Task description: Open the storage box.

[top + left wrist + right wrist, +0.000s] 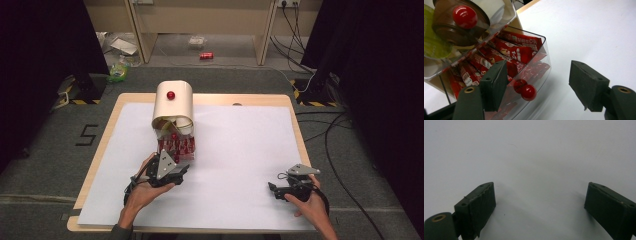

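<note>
Grey carpet floor point(45, 150) (cables trailing), black curtains point(40, 45).

Dim, soft overhead light — dark edges; faint shadows, slight close-range blur

Print on the red snack packets point(514, 51) inside the clear plastic drawer point(541, 62) was too blurred to be read. The drawer's lower part was cut off by the left gripper view's bottom edge. The small red item on the floor point(206, 55) was too small to be identified in the high view.
</note>
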Demonstrator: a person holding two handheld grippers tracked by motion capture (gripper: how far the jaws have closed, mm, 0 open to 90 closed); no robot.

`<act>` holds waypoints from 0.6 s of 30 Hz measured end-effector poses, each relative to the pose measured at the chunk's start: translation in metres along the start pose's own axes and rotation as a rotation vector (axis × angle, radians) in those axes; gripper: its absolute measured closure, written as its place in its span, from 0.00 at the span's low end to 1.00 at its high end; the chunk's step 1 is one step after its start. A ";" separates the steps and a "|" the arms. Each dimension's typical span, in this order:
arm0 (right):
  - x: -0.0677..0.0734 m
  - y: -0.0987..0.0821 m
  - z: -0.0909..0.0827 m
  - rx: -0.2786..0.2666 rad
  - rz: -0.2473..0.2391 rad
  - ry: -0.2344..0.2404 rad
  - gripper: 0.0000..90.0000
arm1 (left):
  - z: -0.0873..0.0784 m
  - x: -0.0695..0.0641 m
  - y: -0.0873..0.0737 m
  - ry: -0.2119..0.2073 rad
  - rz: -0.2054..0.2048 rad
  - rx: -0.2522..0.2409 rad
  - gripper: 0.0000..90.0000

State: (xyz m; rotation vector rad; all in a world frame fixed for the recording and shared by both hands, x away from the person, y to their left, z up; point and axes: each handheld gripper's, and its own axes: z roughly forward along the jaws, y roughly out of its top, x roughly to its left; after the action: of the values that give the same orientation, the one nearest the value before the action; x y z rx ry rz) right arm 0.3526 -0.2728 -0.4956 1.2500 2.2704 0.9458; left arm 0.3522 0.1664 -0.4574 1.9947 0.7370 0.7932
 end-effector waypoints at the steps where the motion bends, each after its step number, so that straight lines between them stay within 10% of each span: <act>1: 0.000 0.000 0.000 0.000 0.000 0.000 0.11 | -0.001 -0.001 0.000 0.002 0.001 -0.001 0.35; 18: 0.000 0.000 0.000 0.000 0.000 0.000 0.11 | -0.017 -0.001 -0.012 -0.034 -0.028 0.000 0.45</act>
State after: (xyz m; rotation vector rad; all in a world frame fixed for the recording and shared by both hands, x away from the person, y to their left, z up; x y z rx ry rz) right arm 0.3526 -0.2728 -0.4956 1.2495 2.2705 0.9460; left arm 0.3361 0.1797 -0.4607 1.9891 0.7434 0.7417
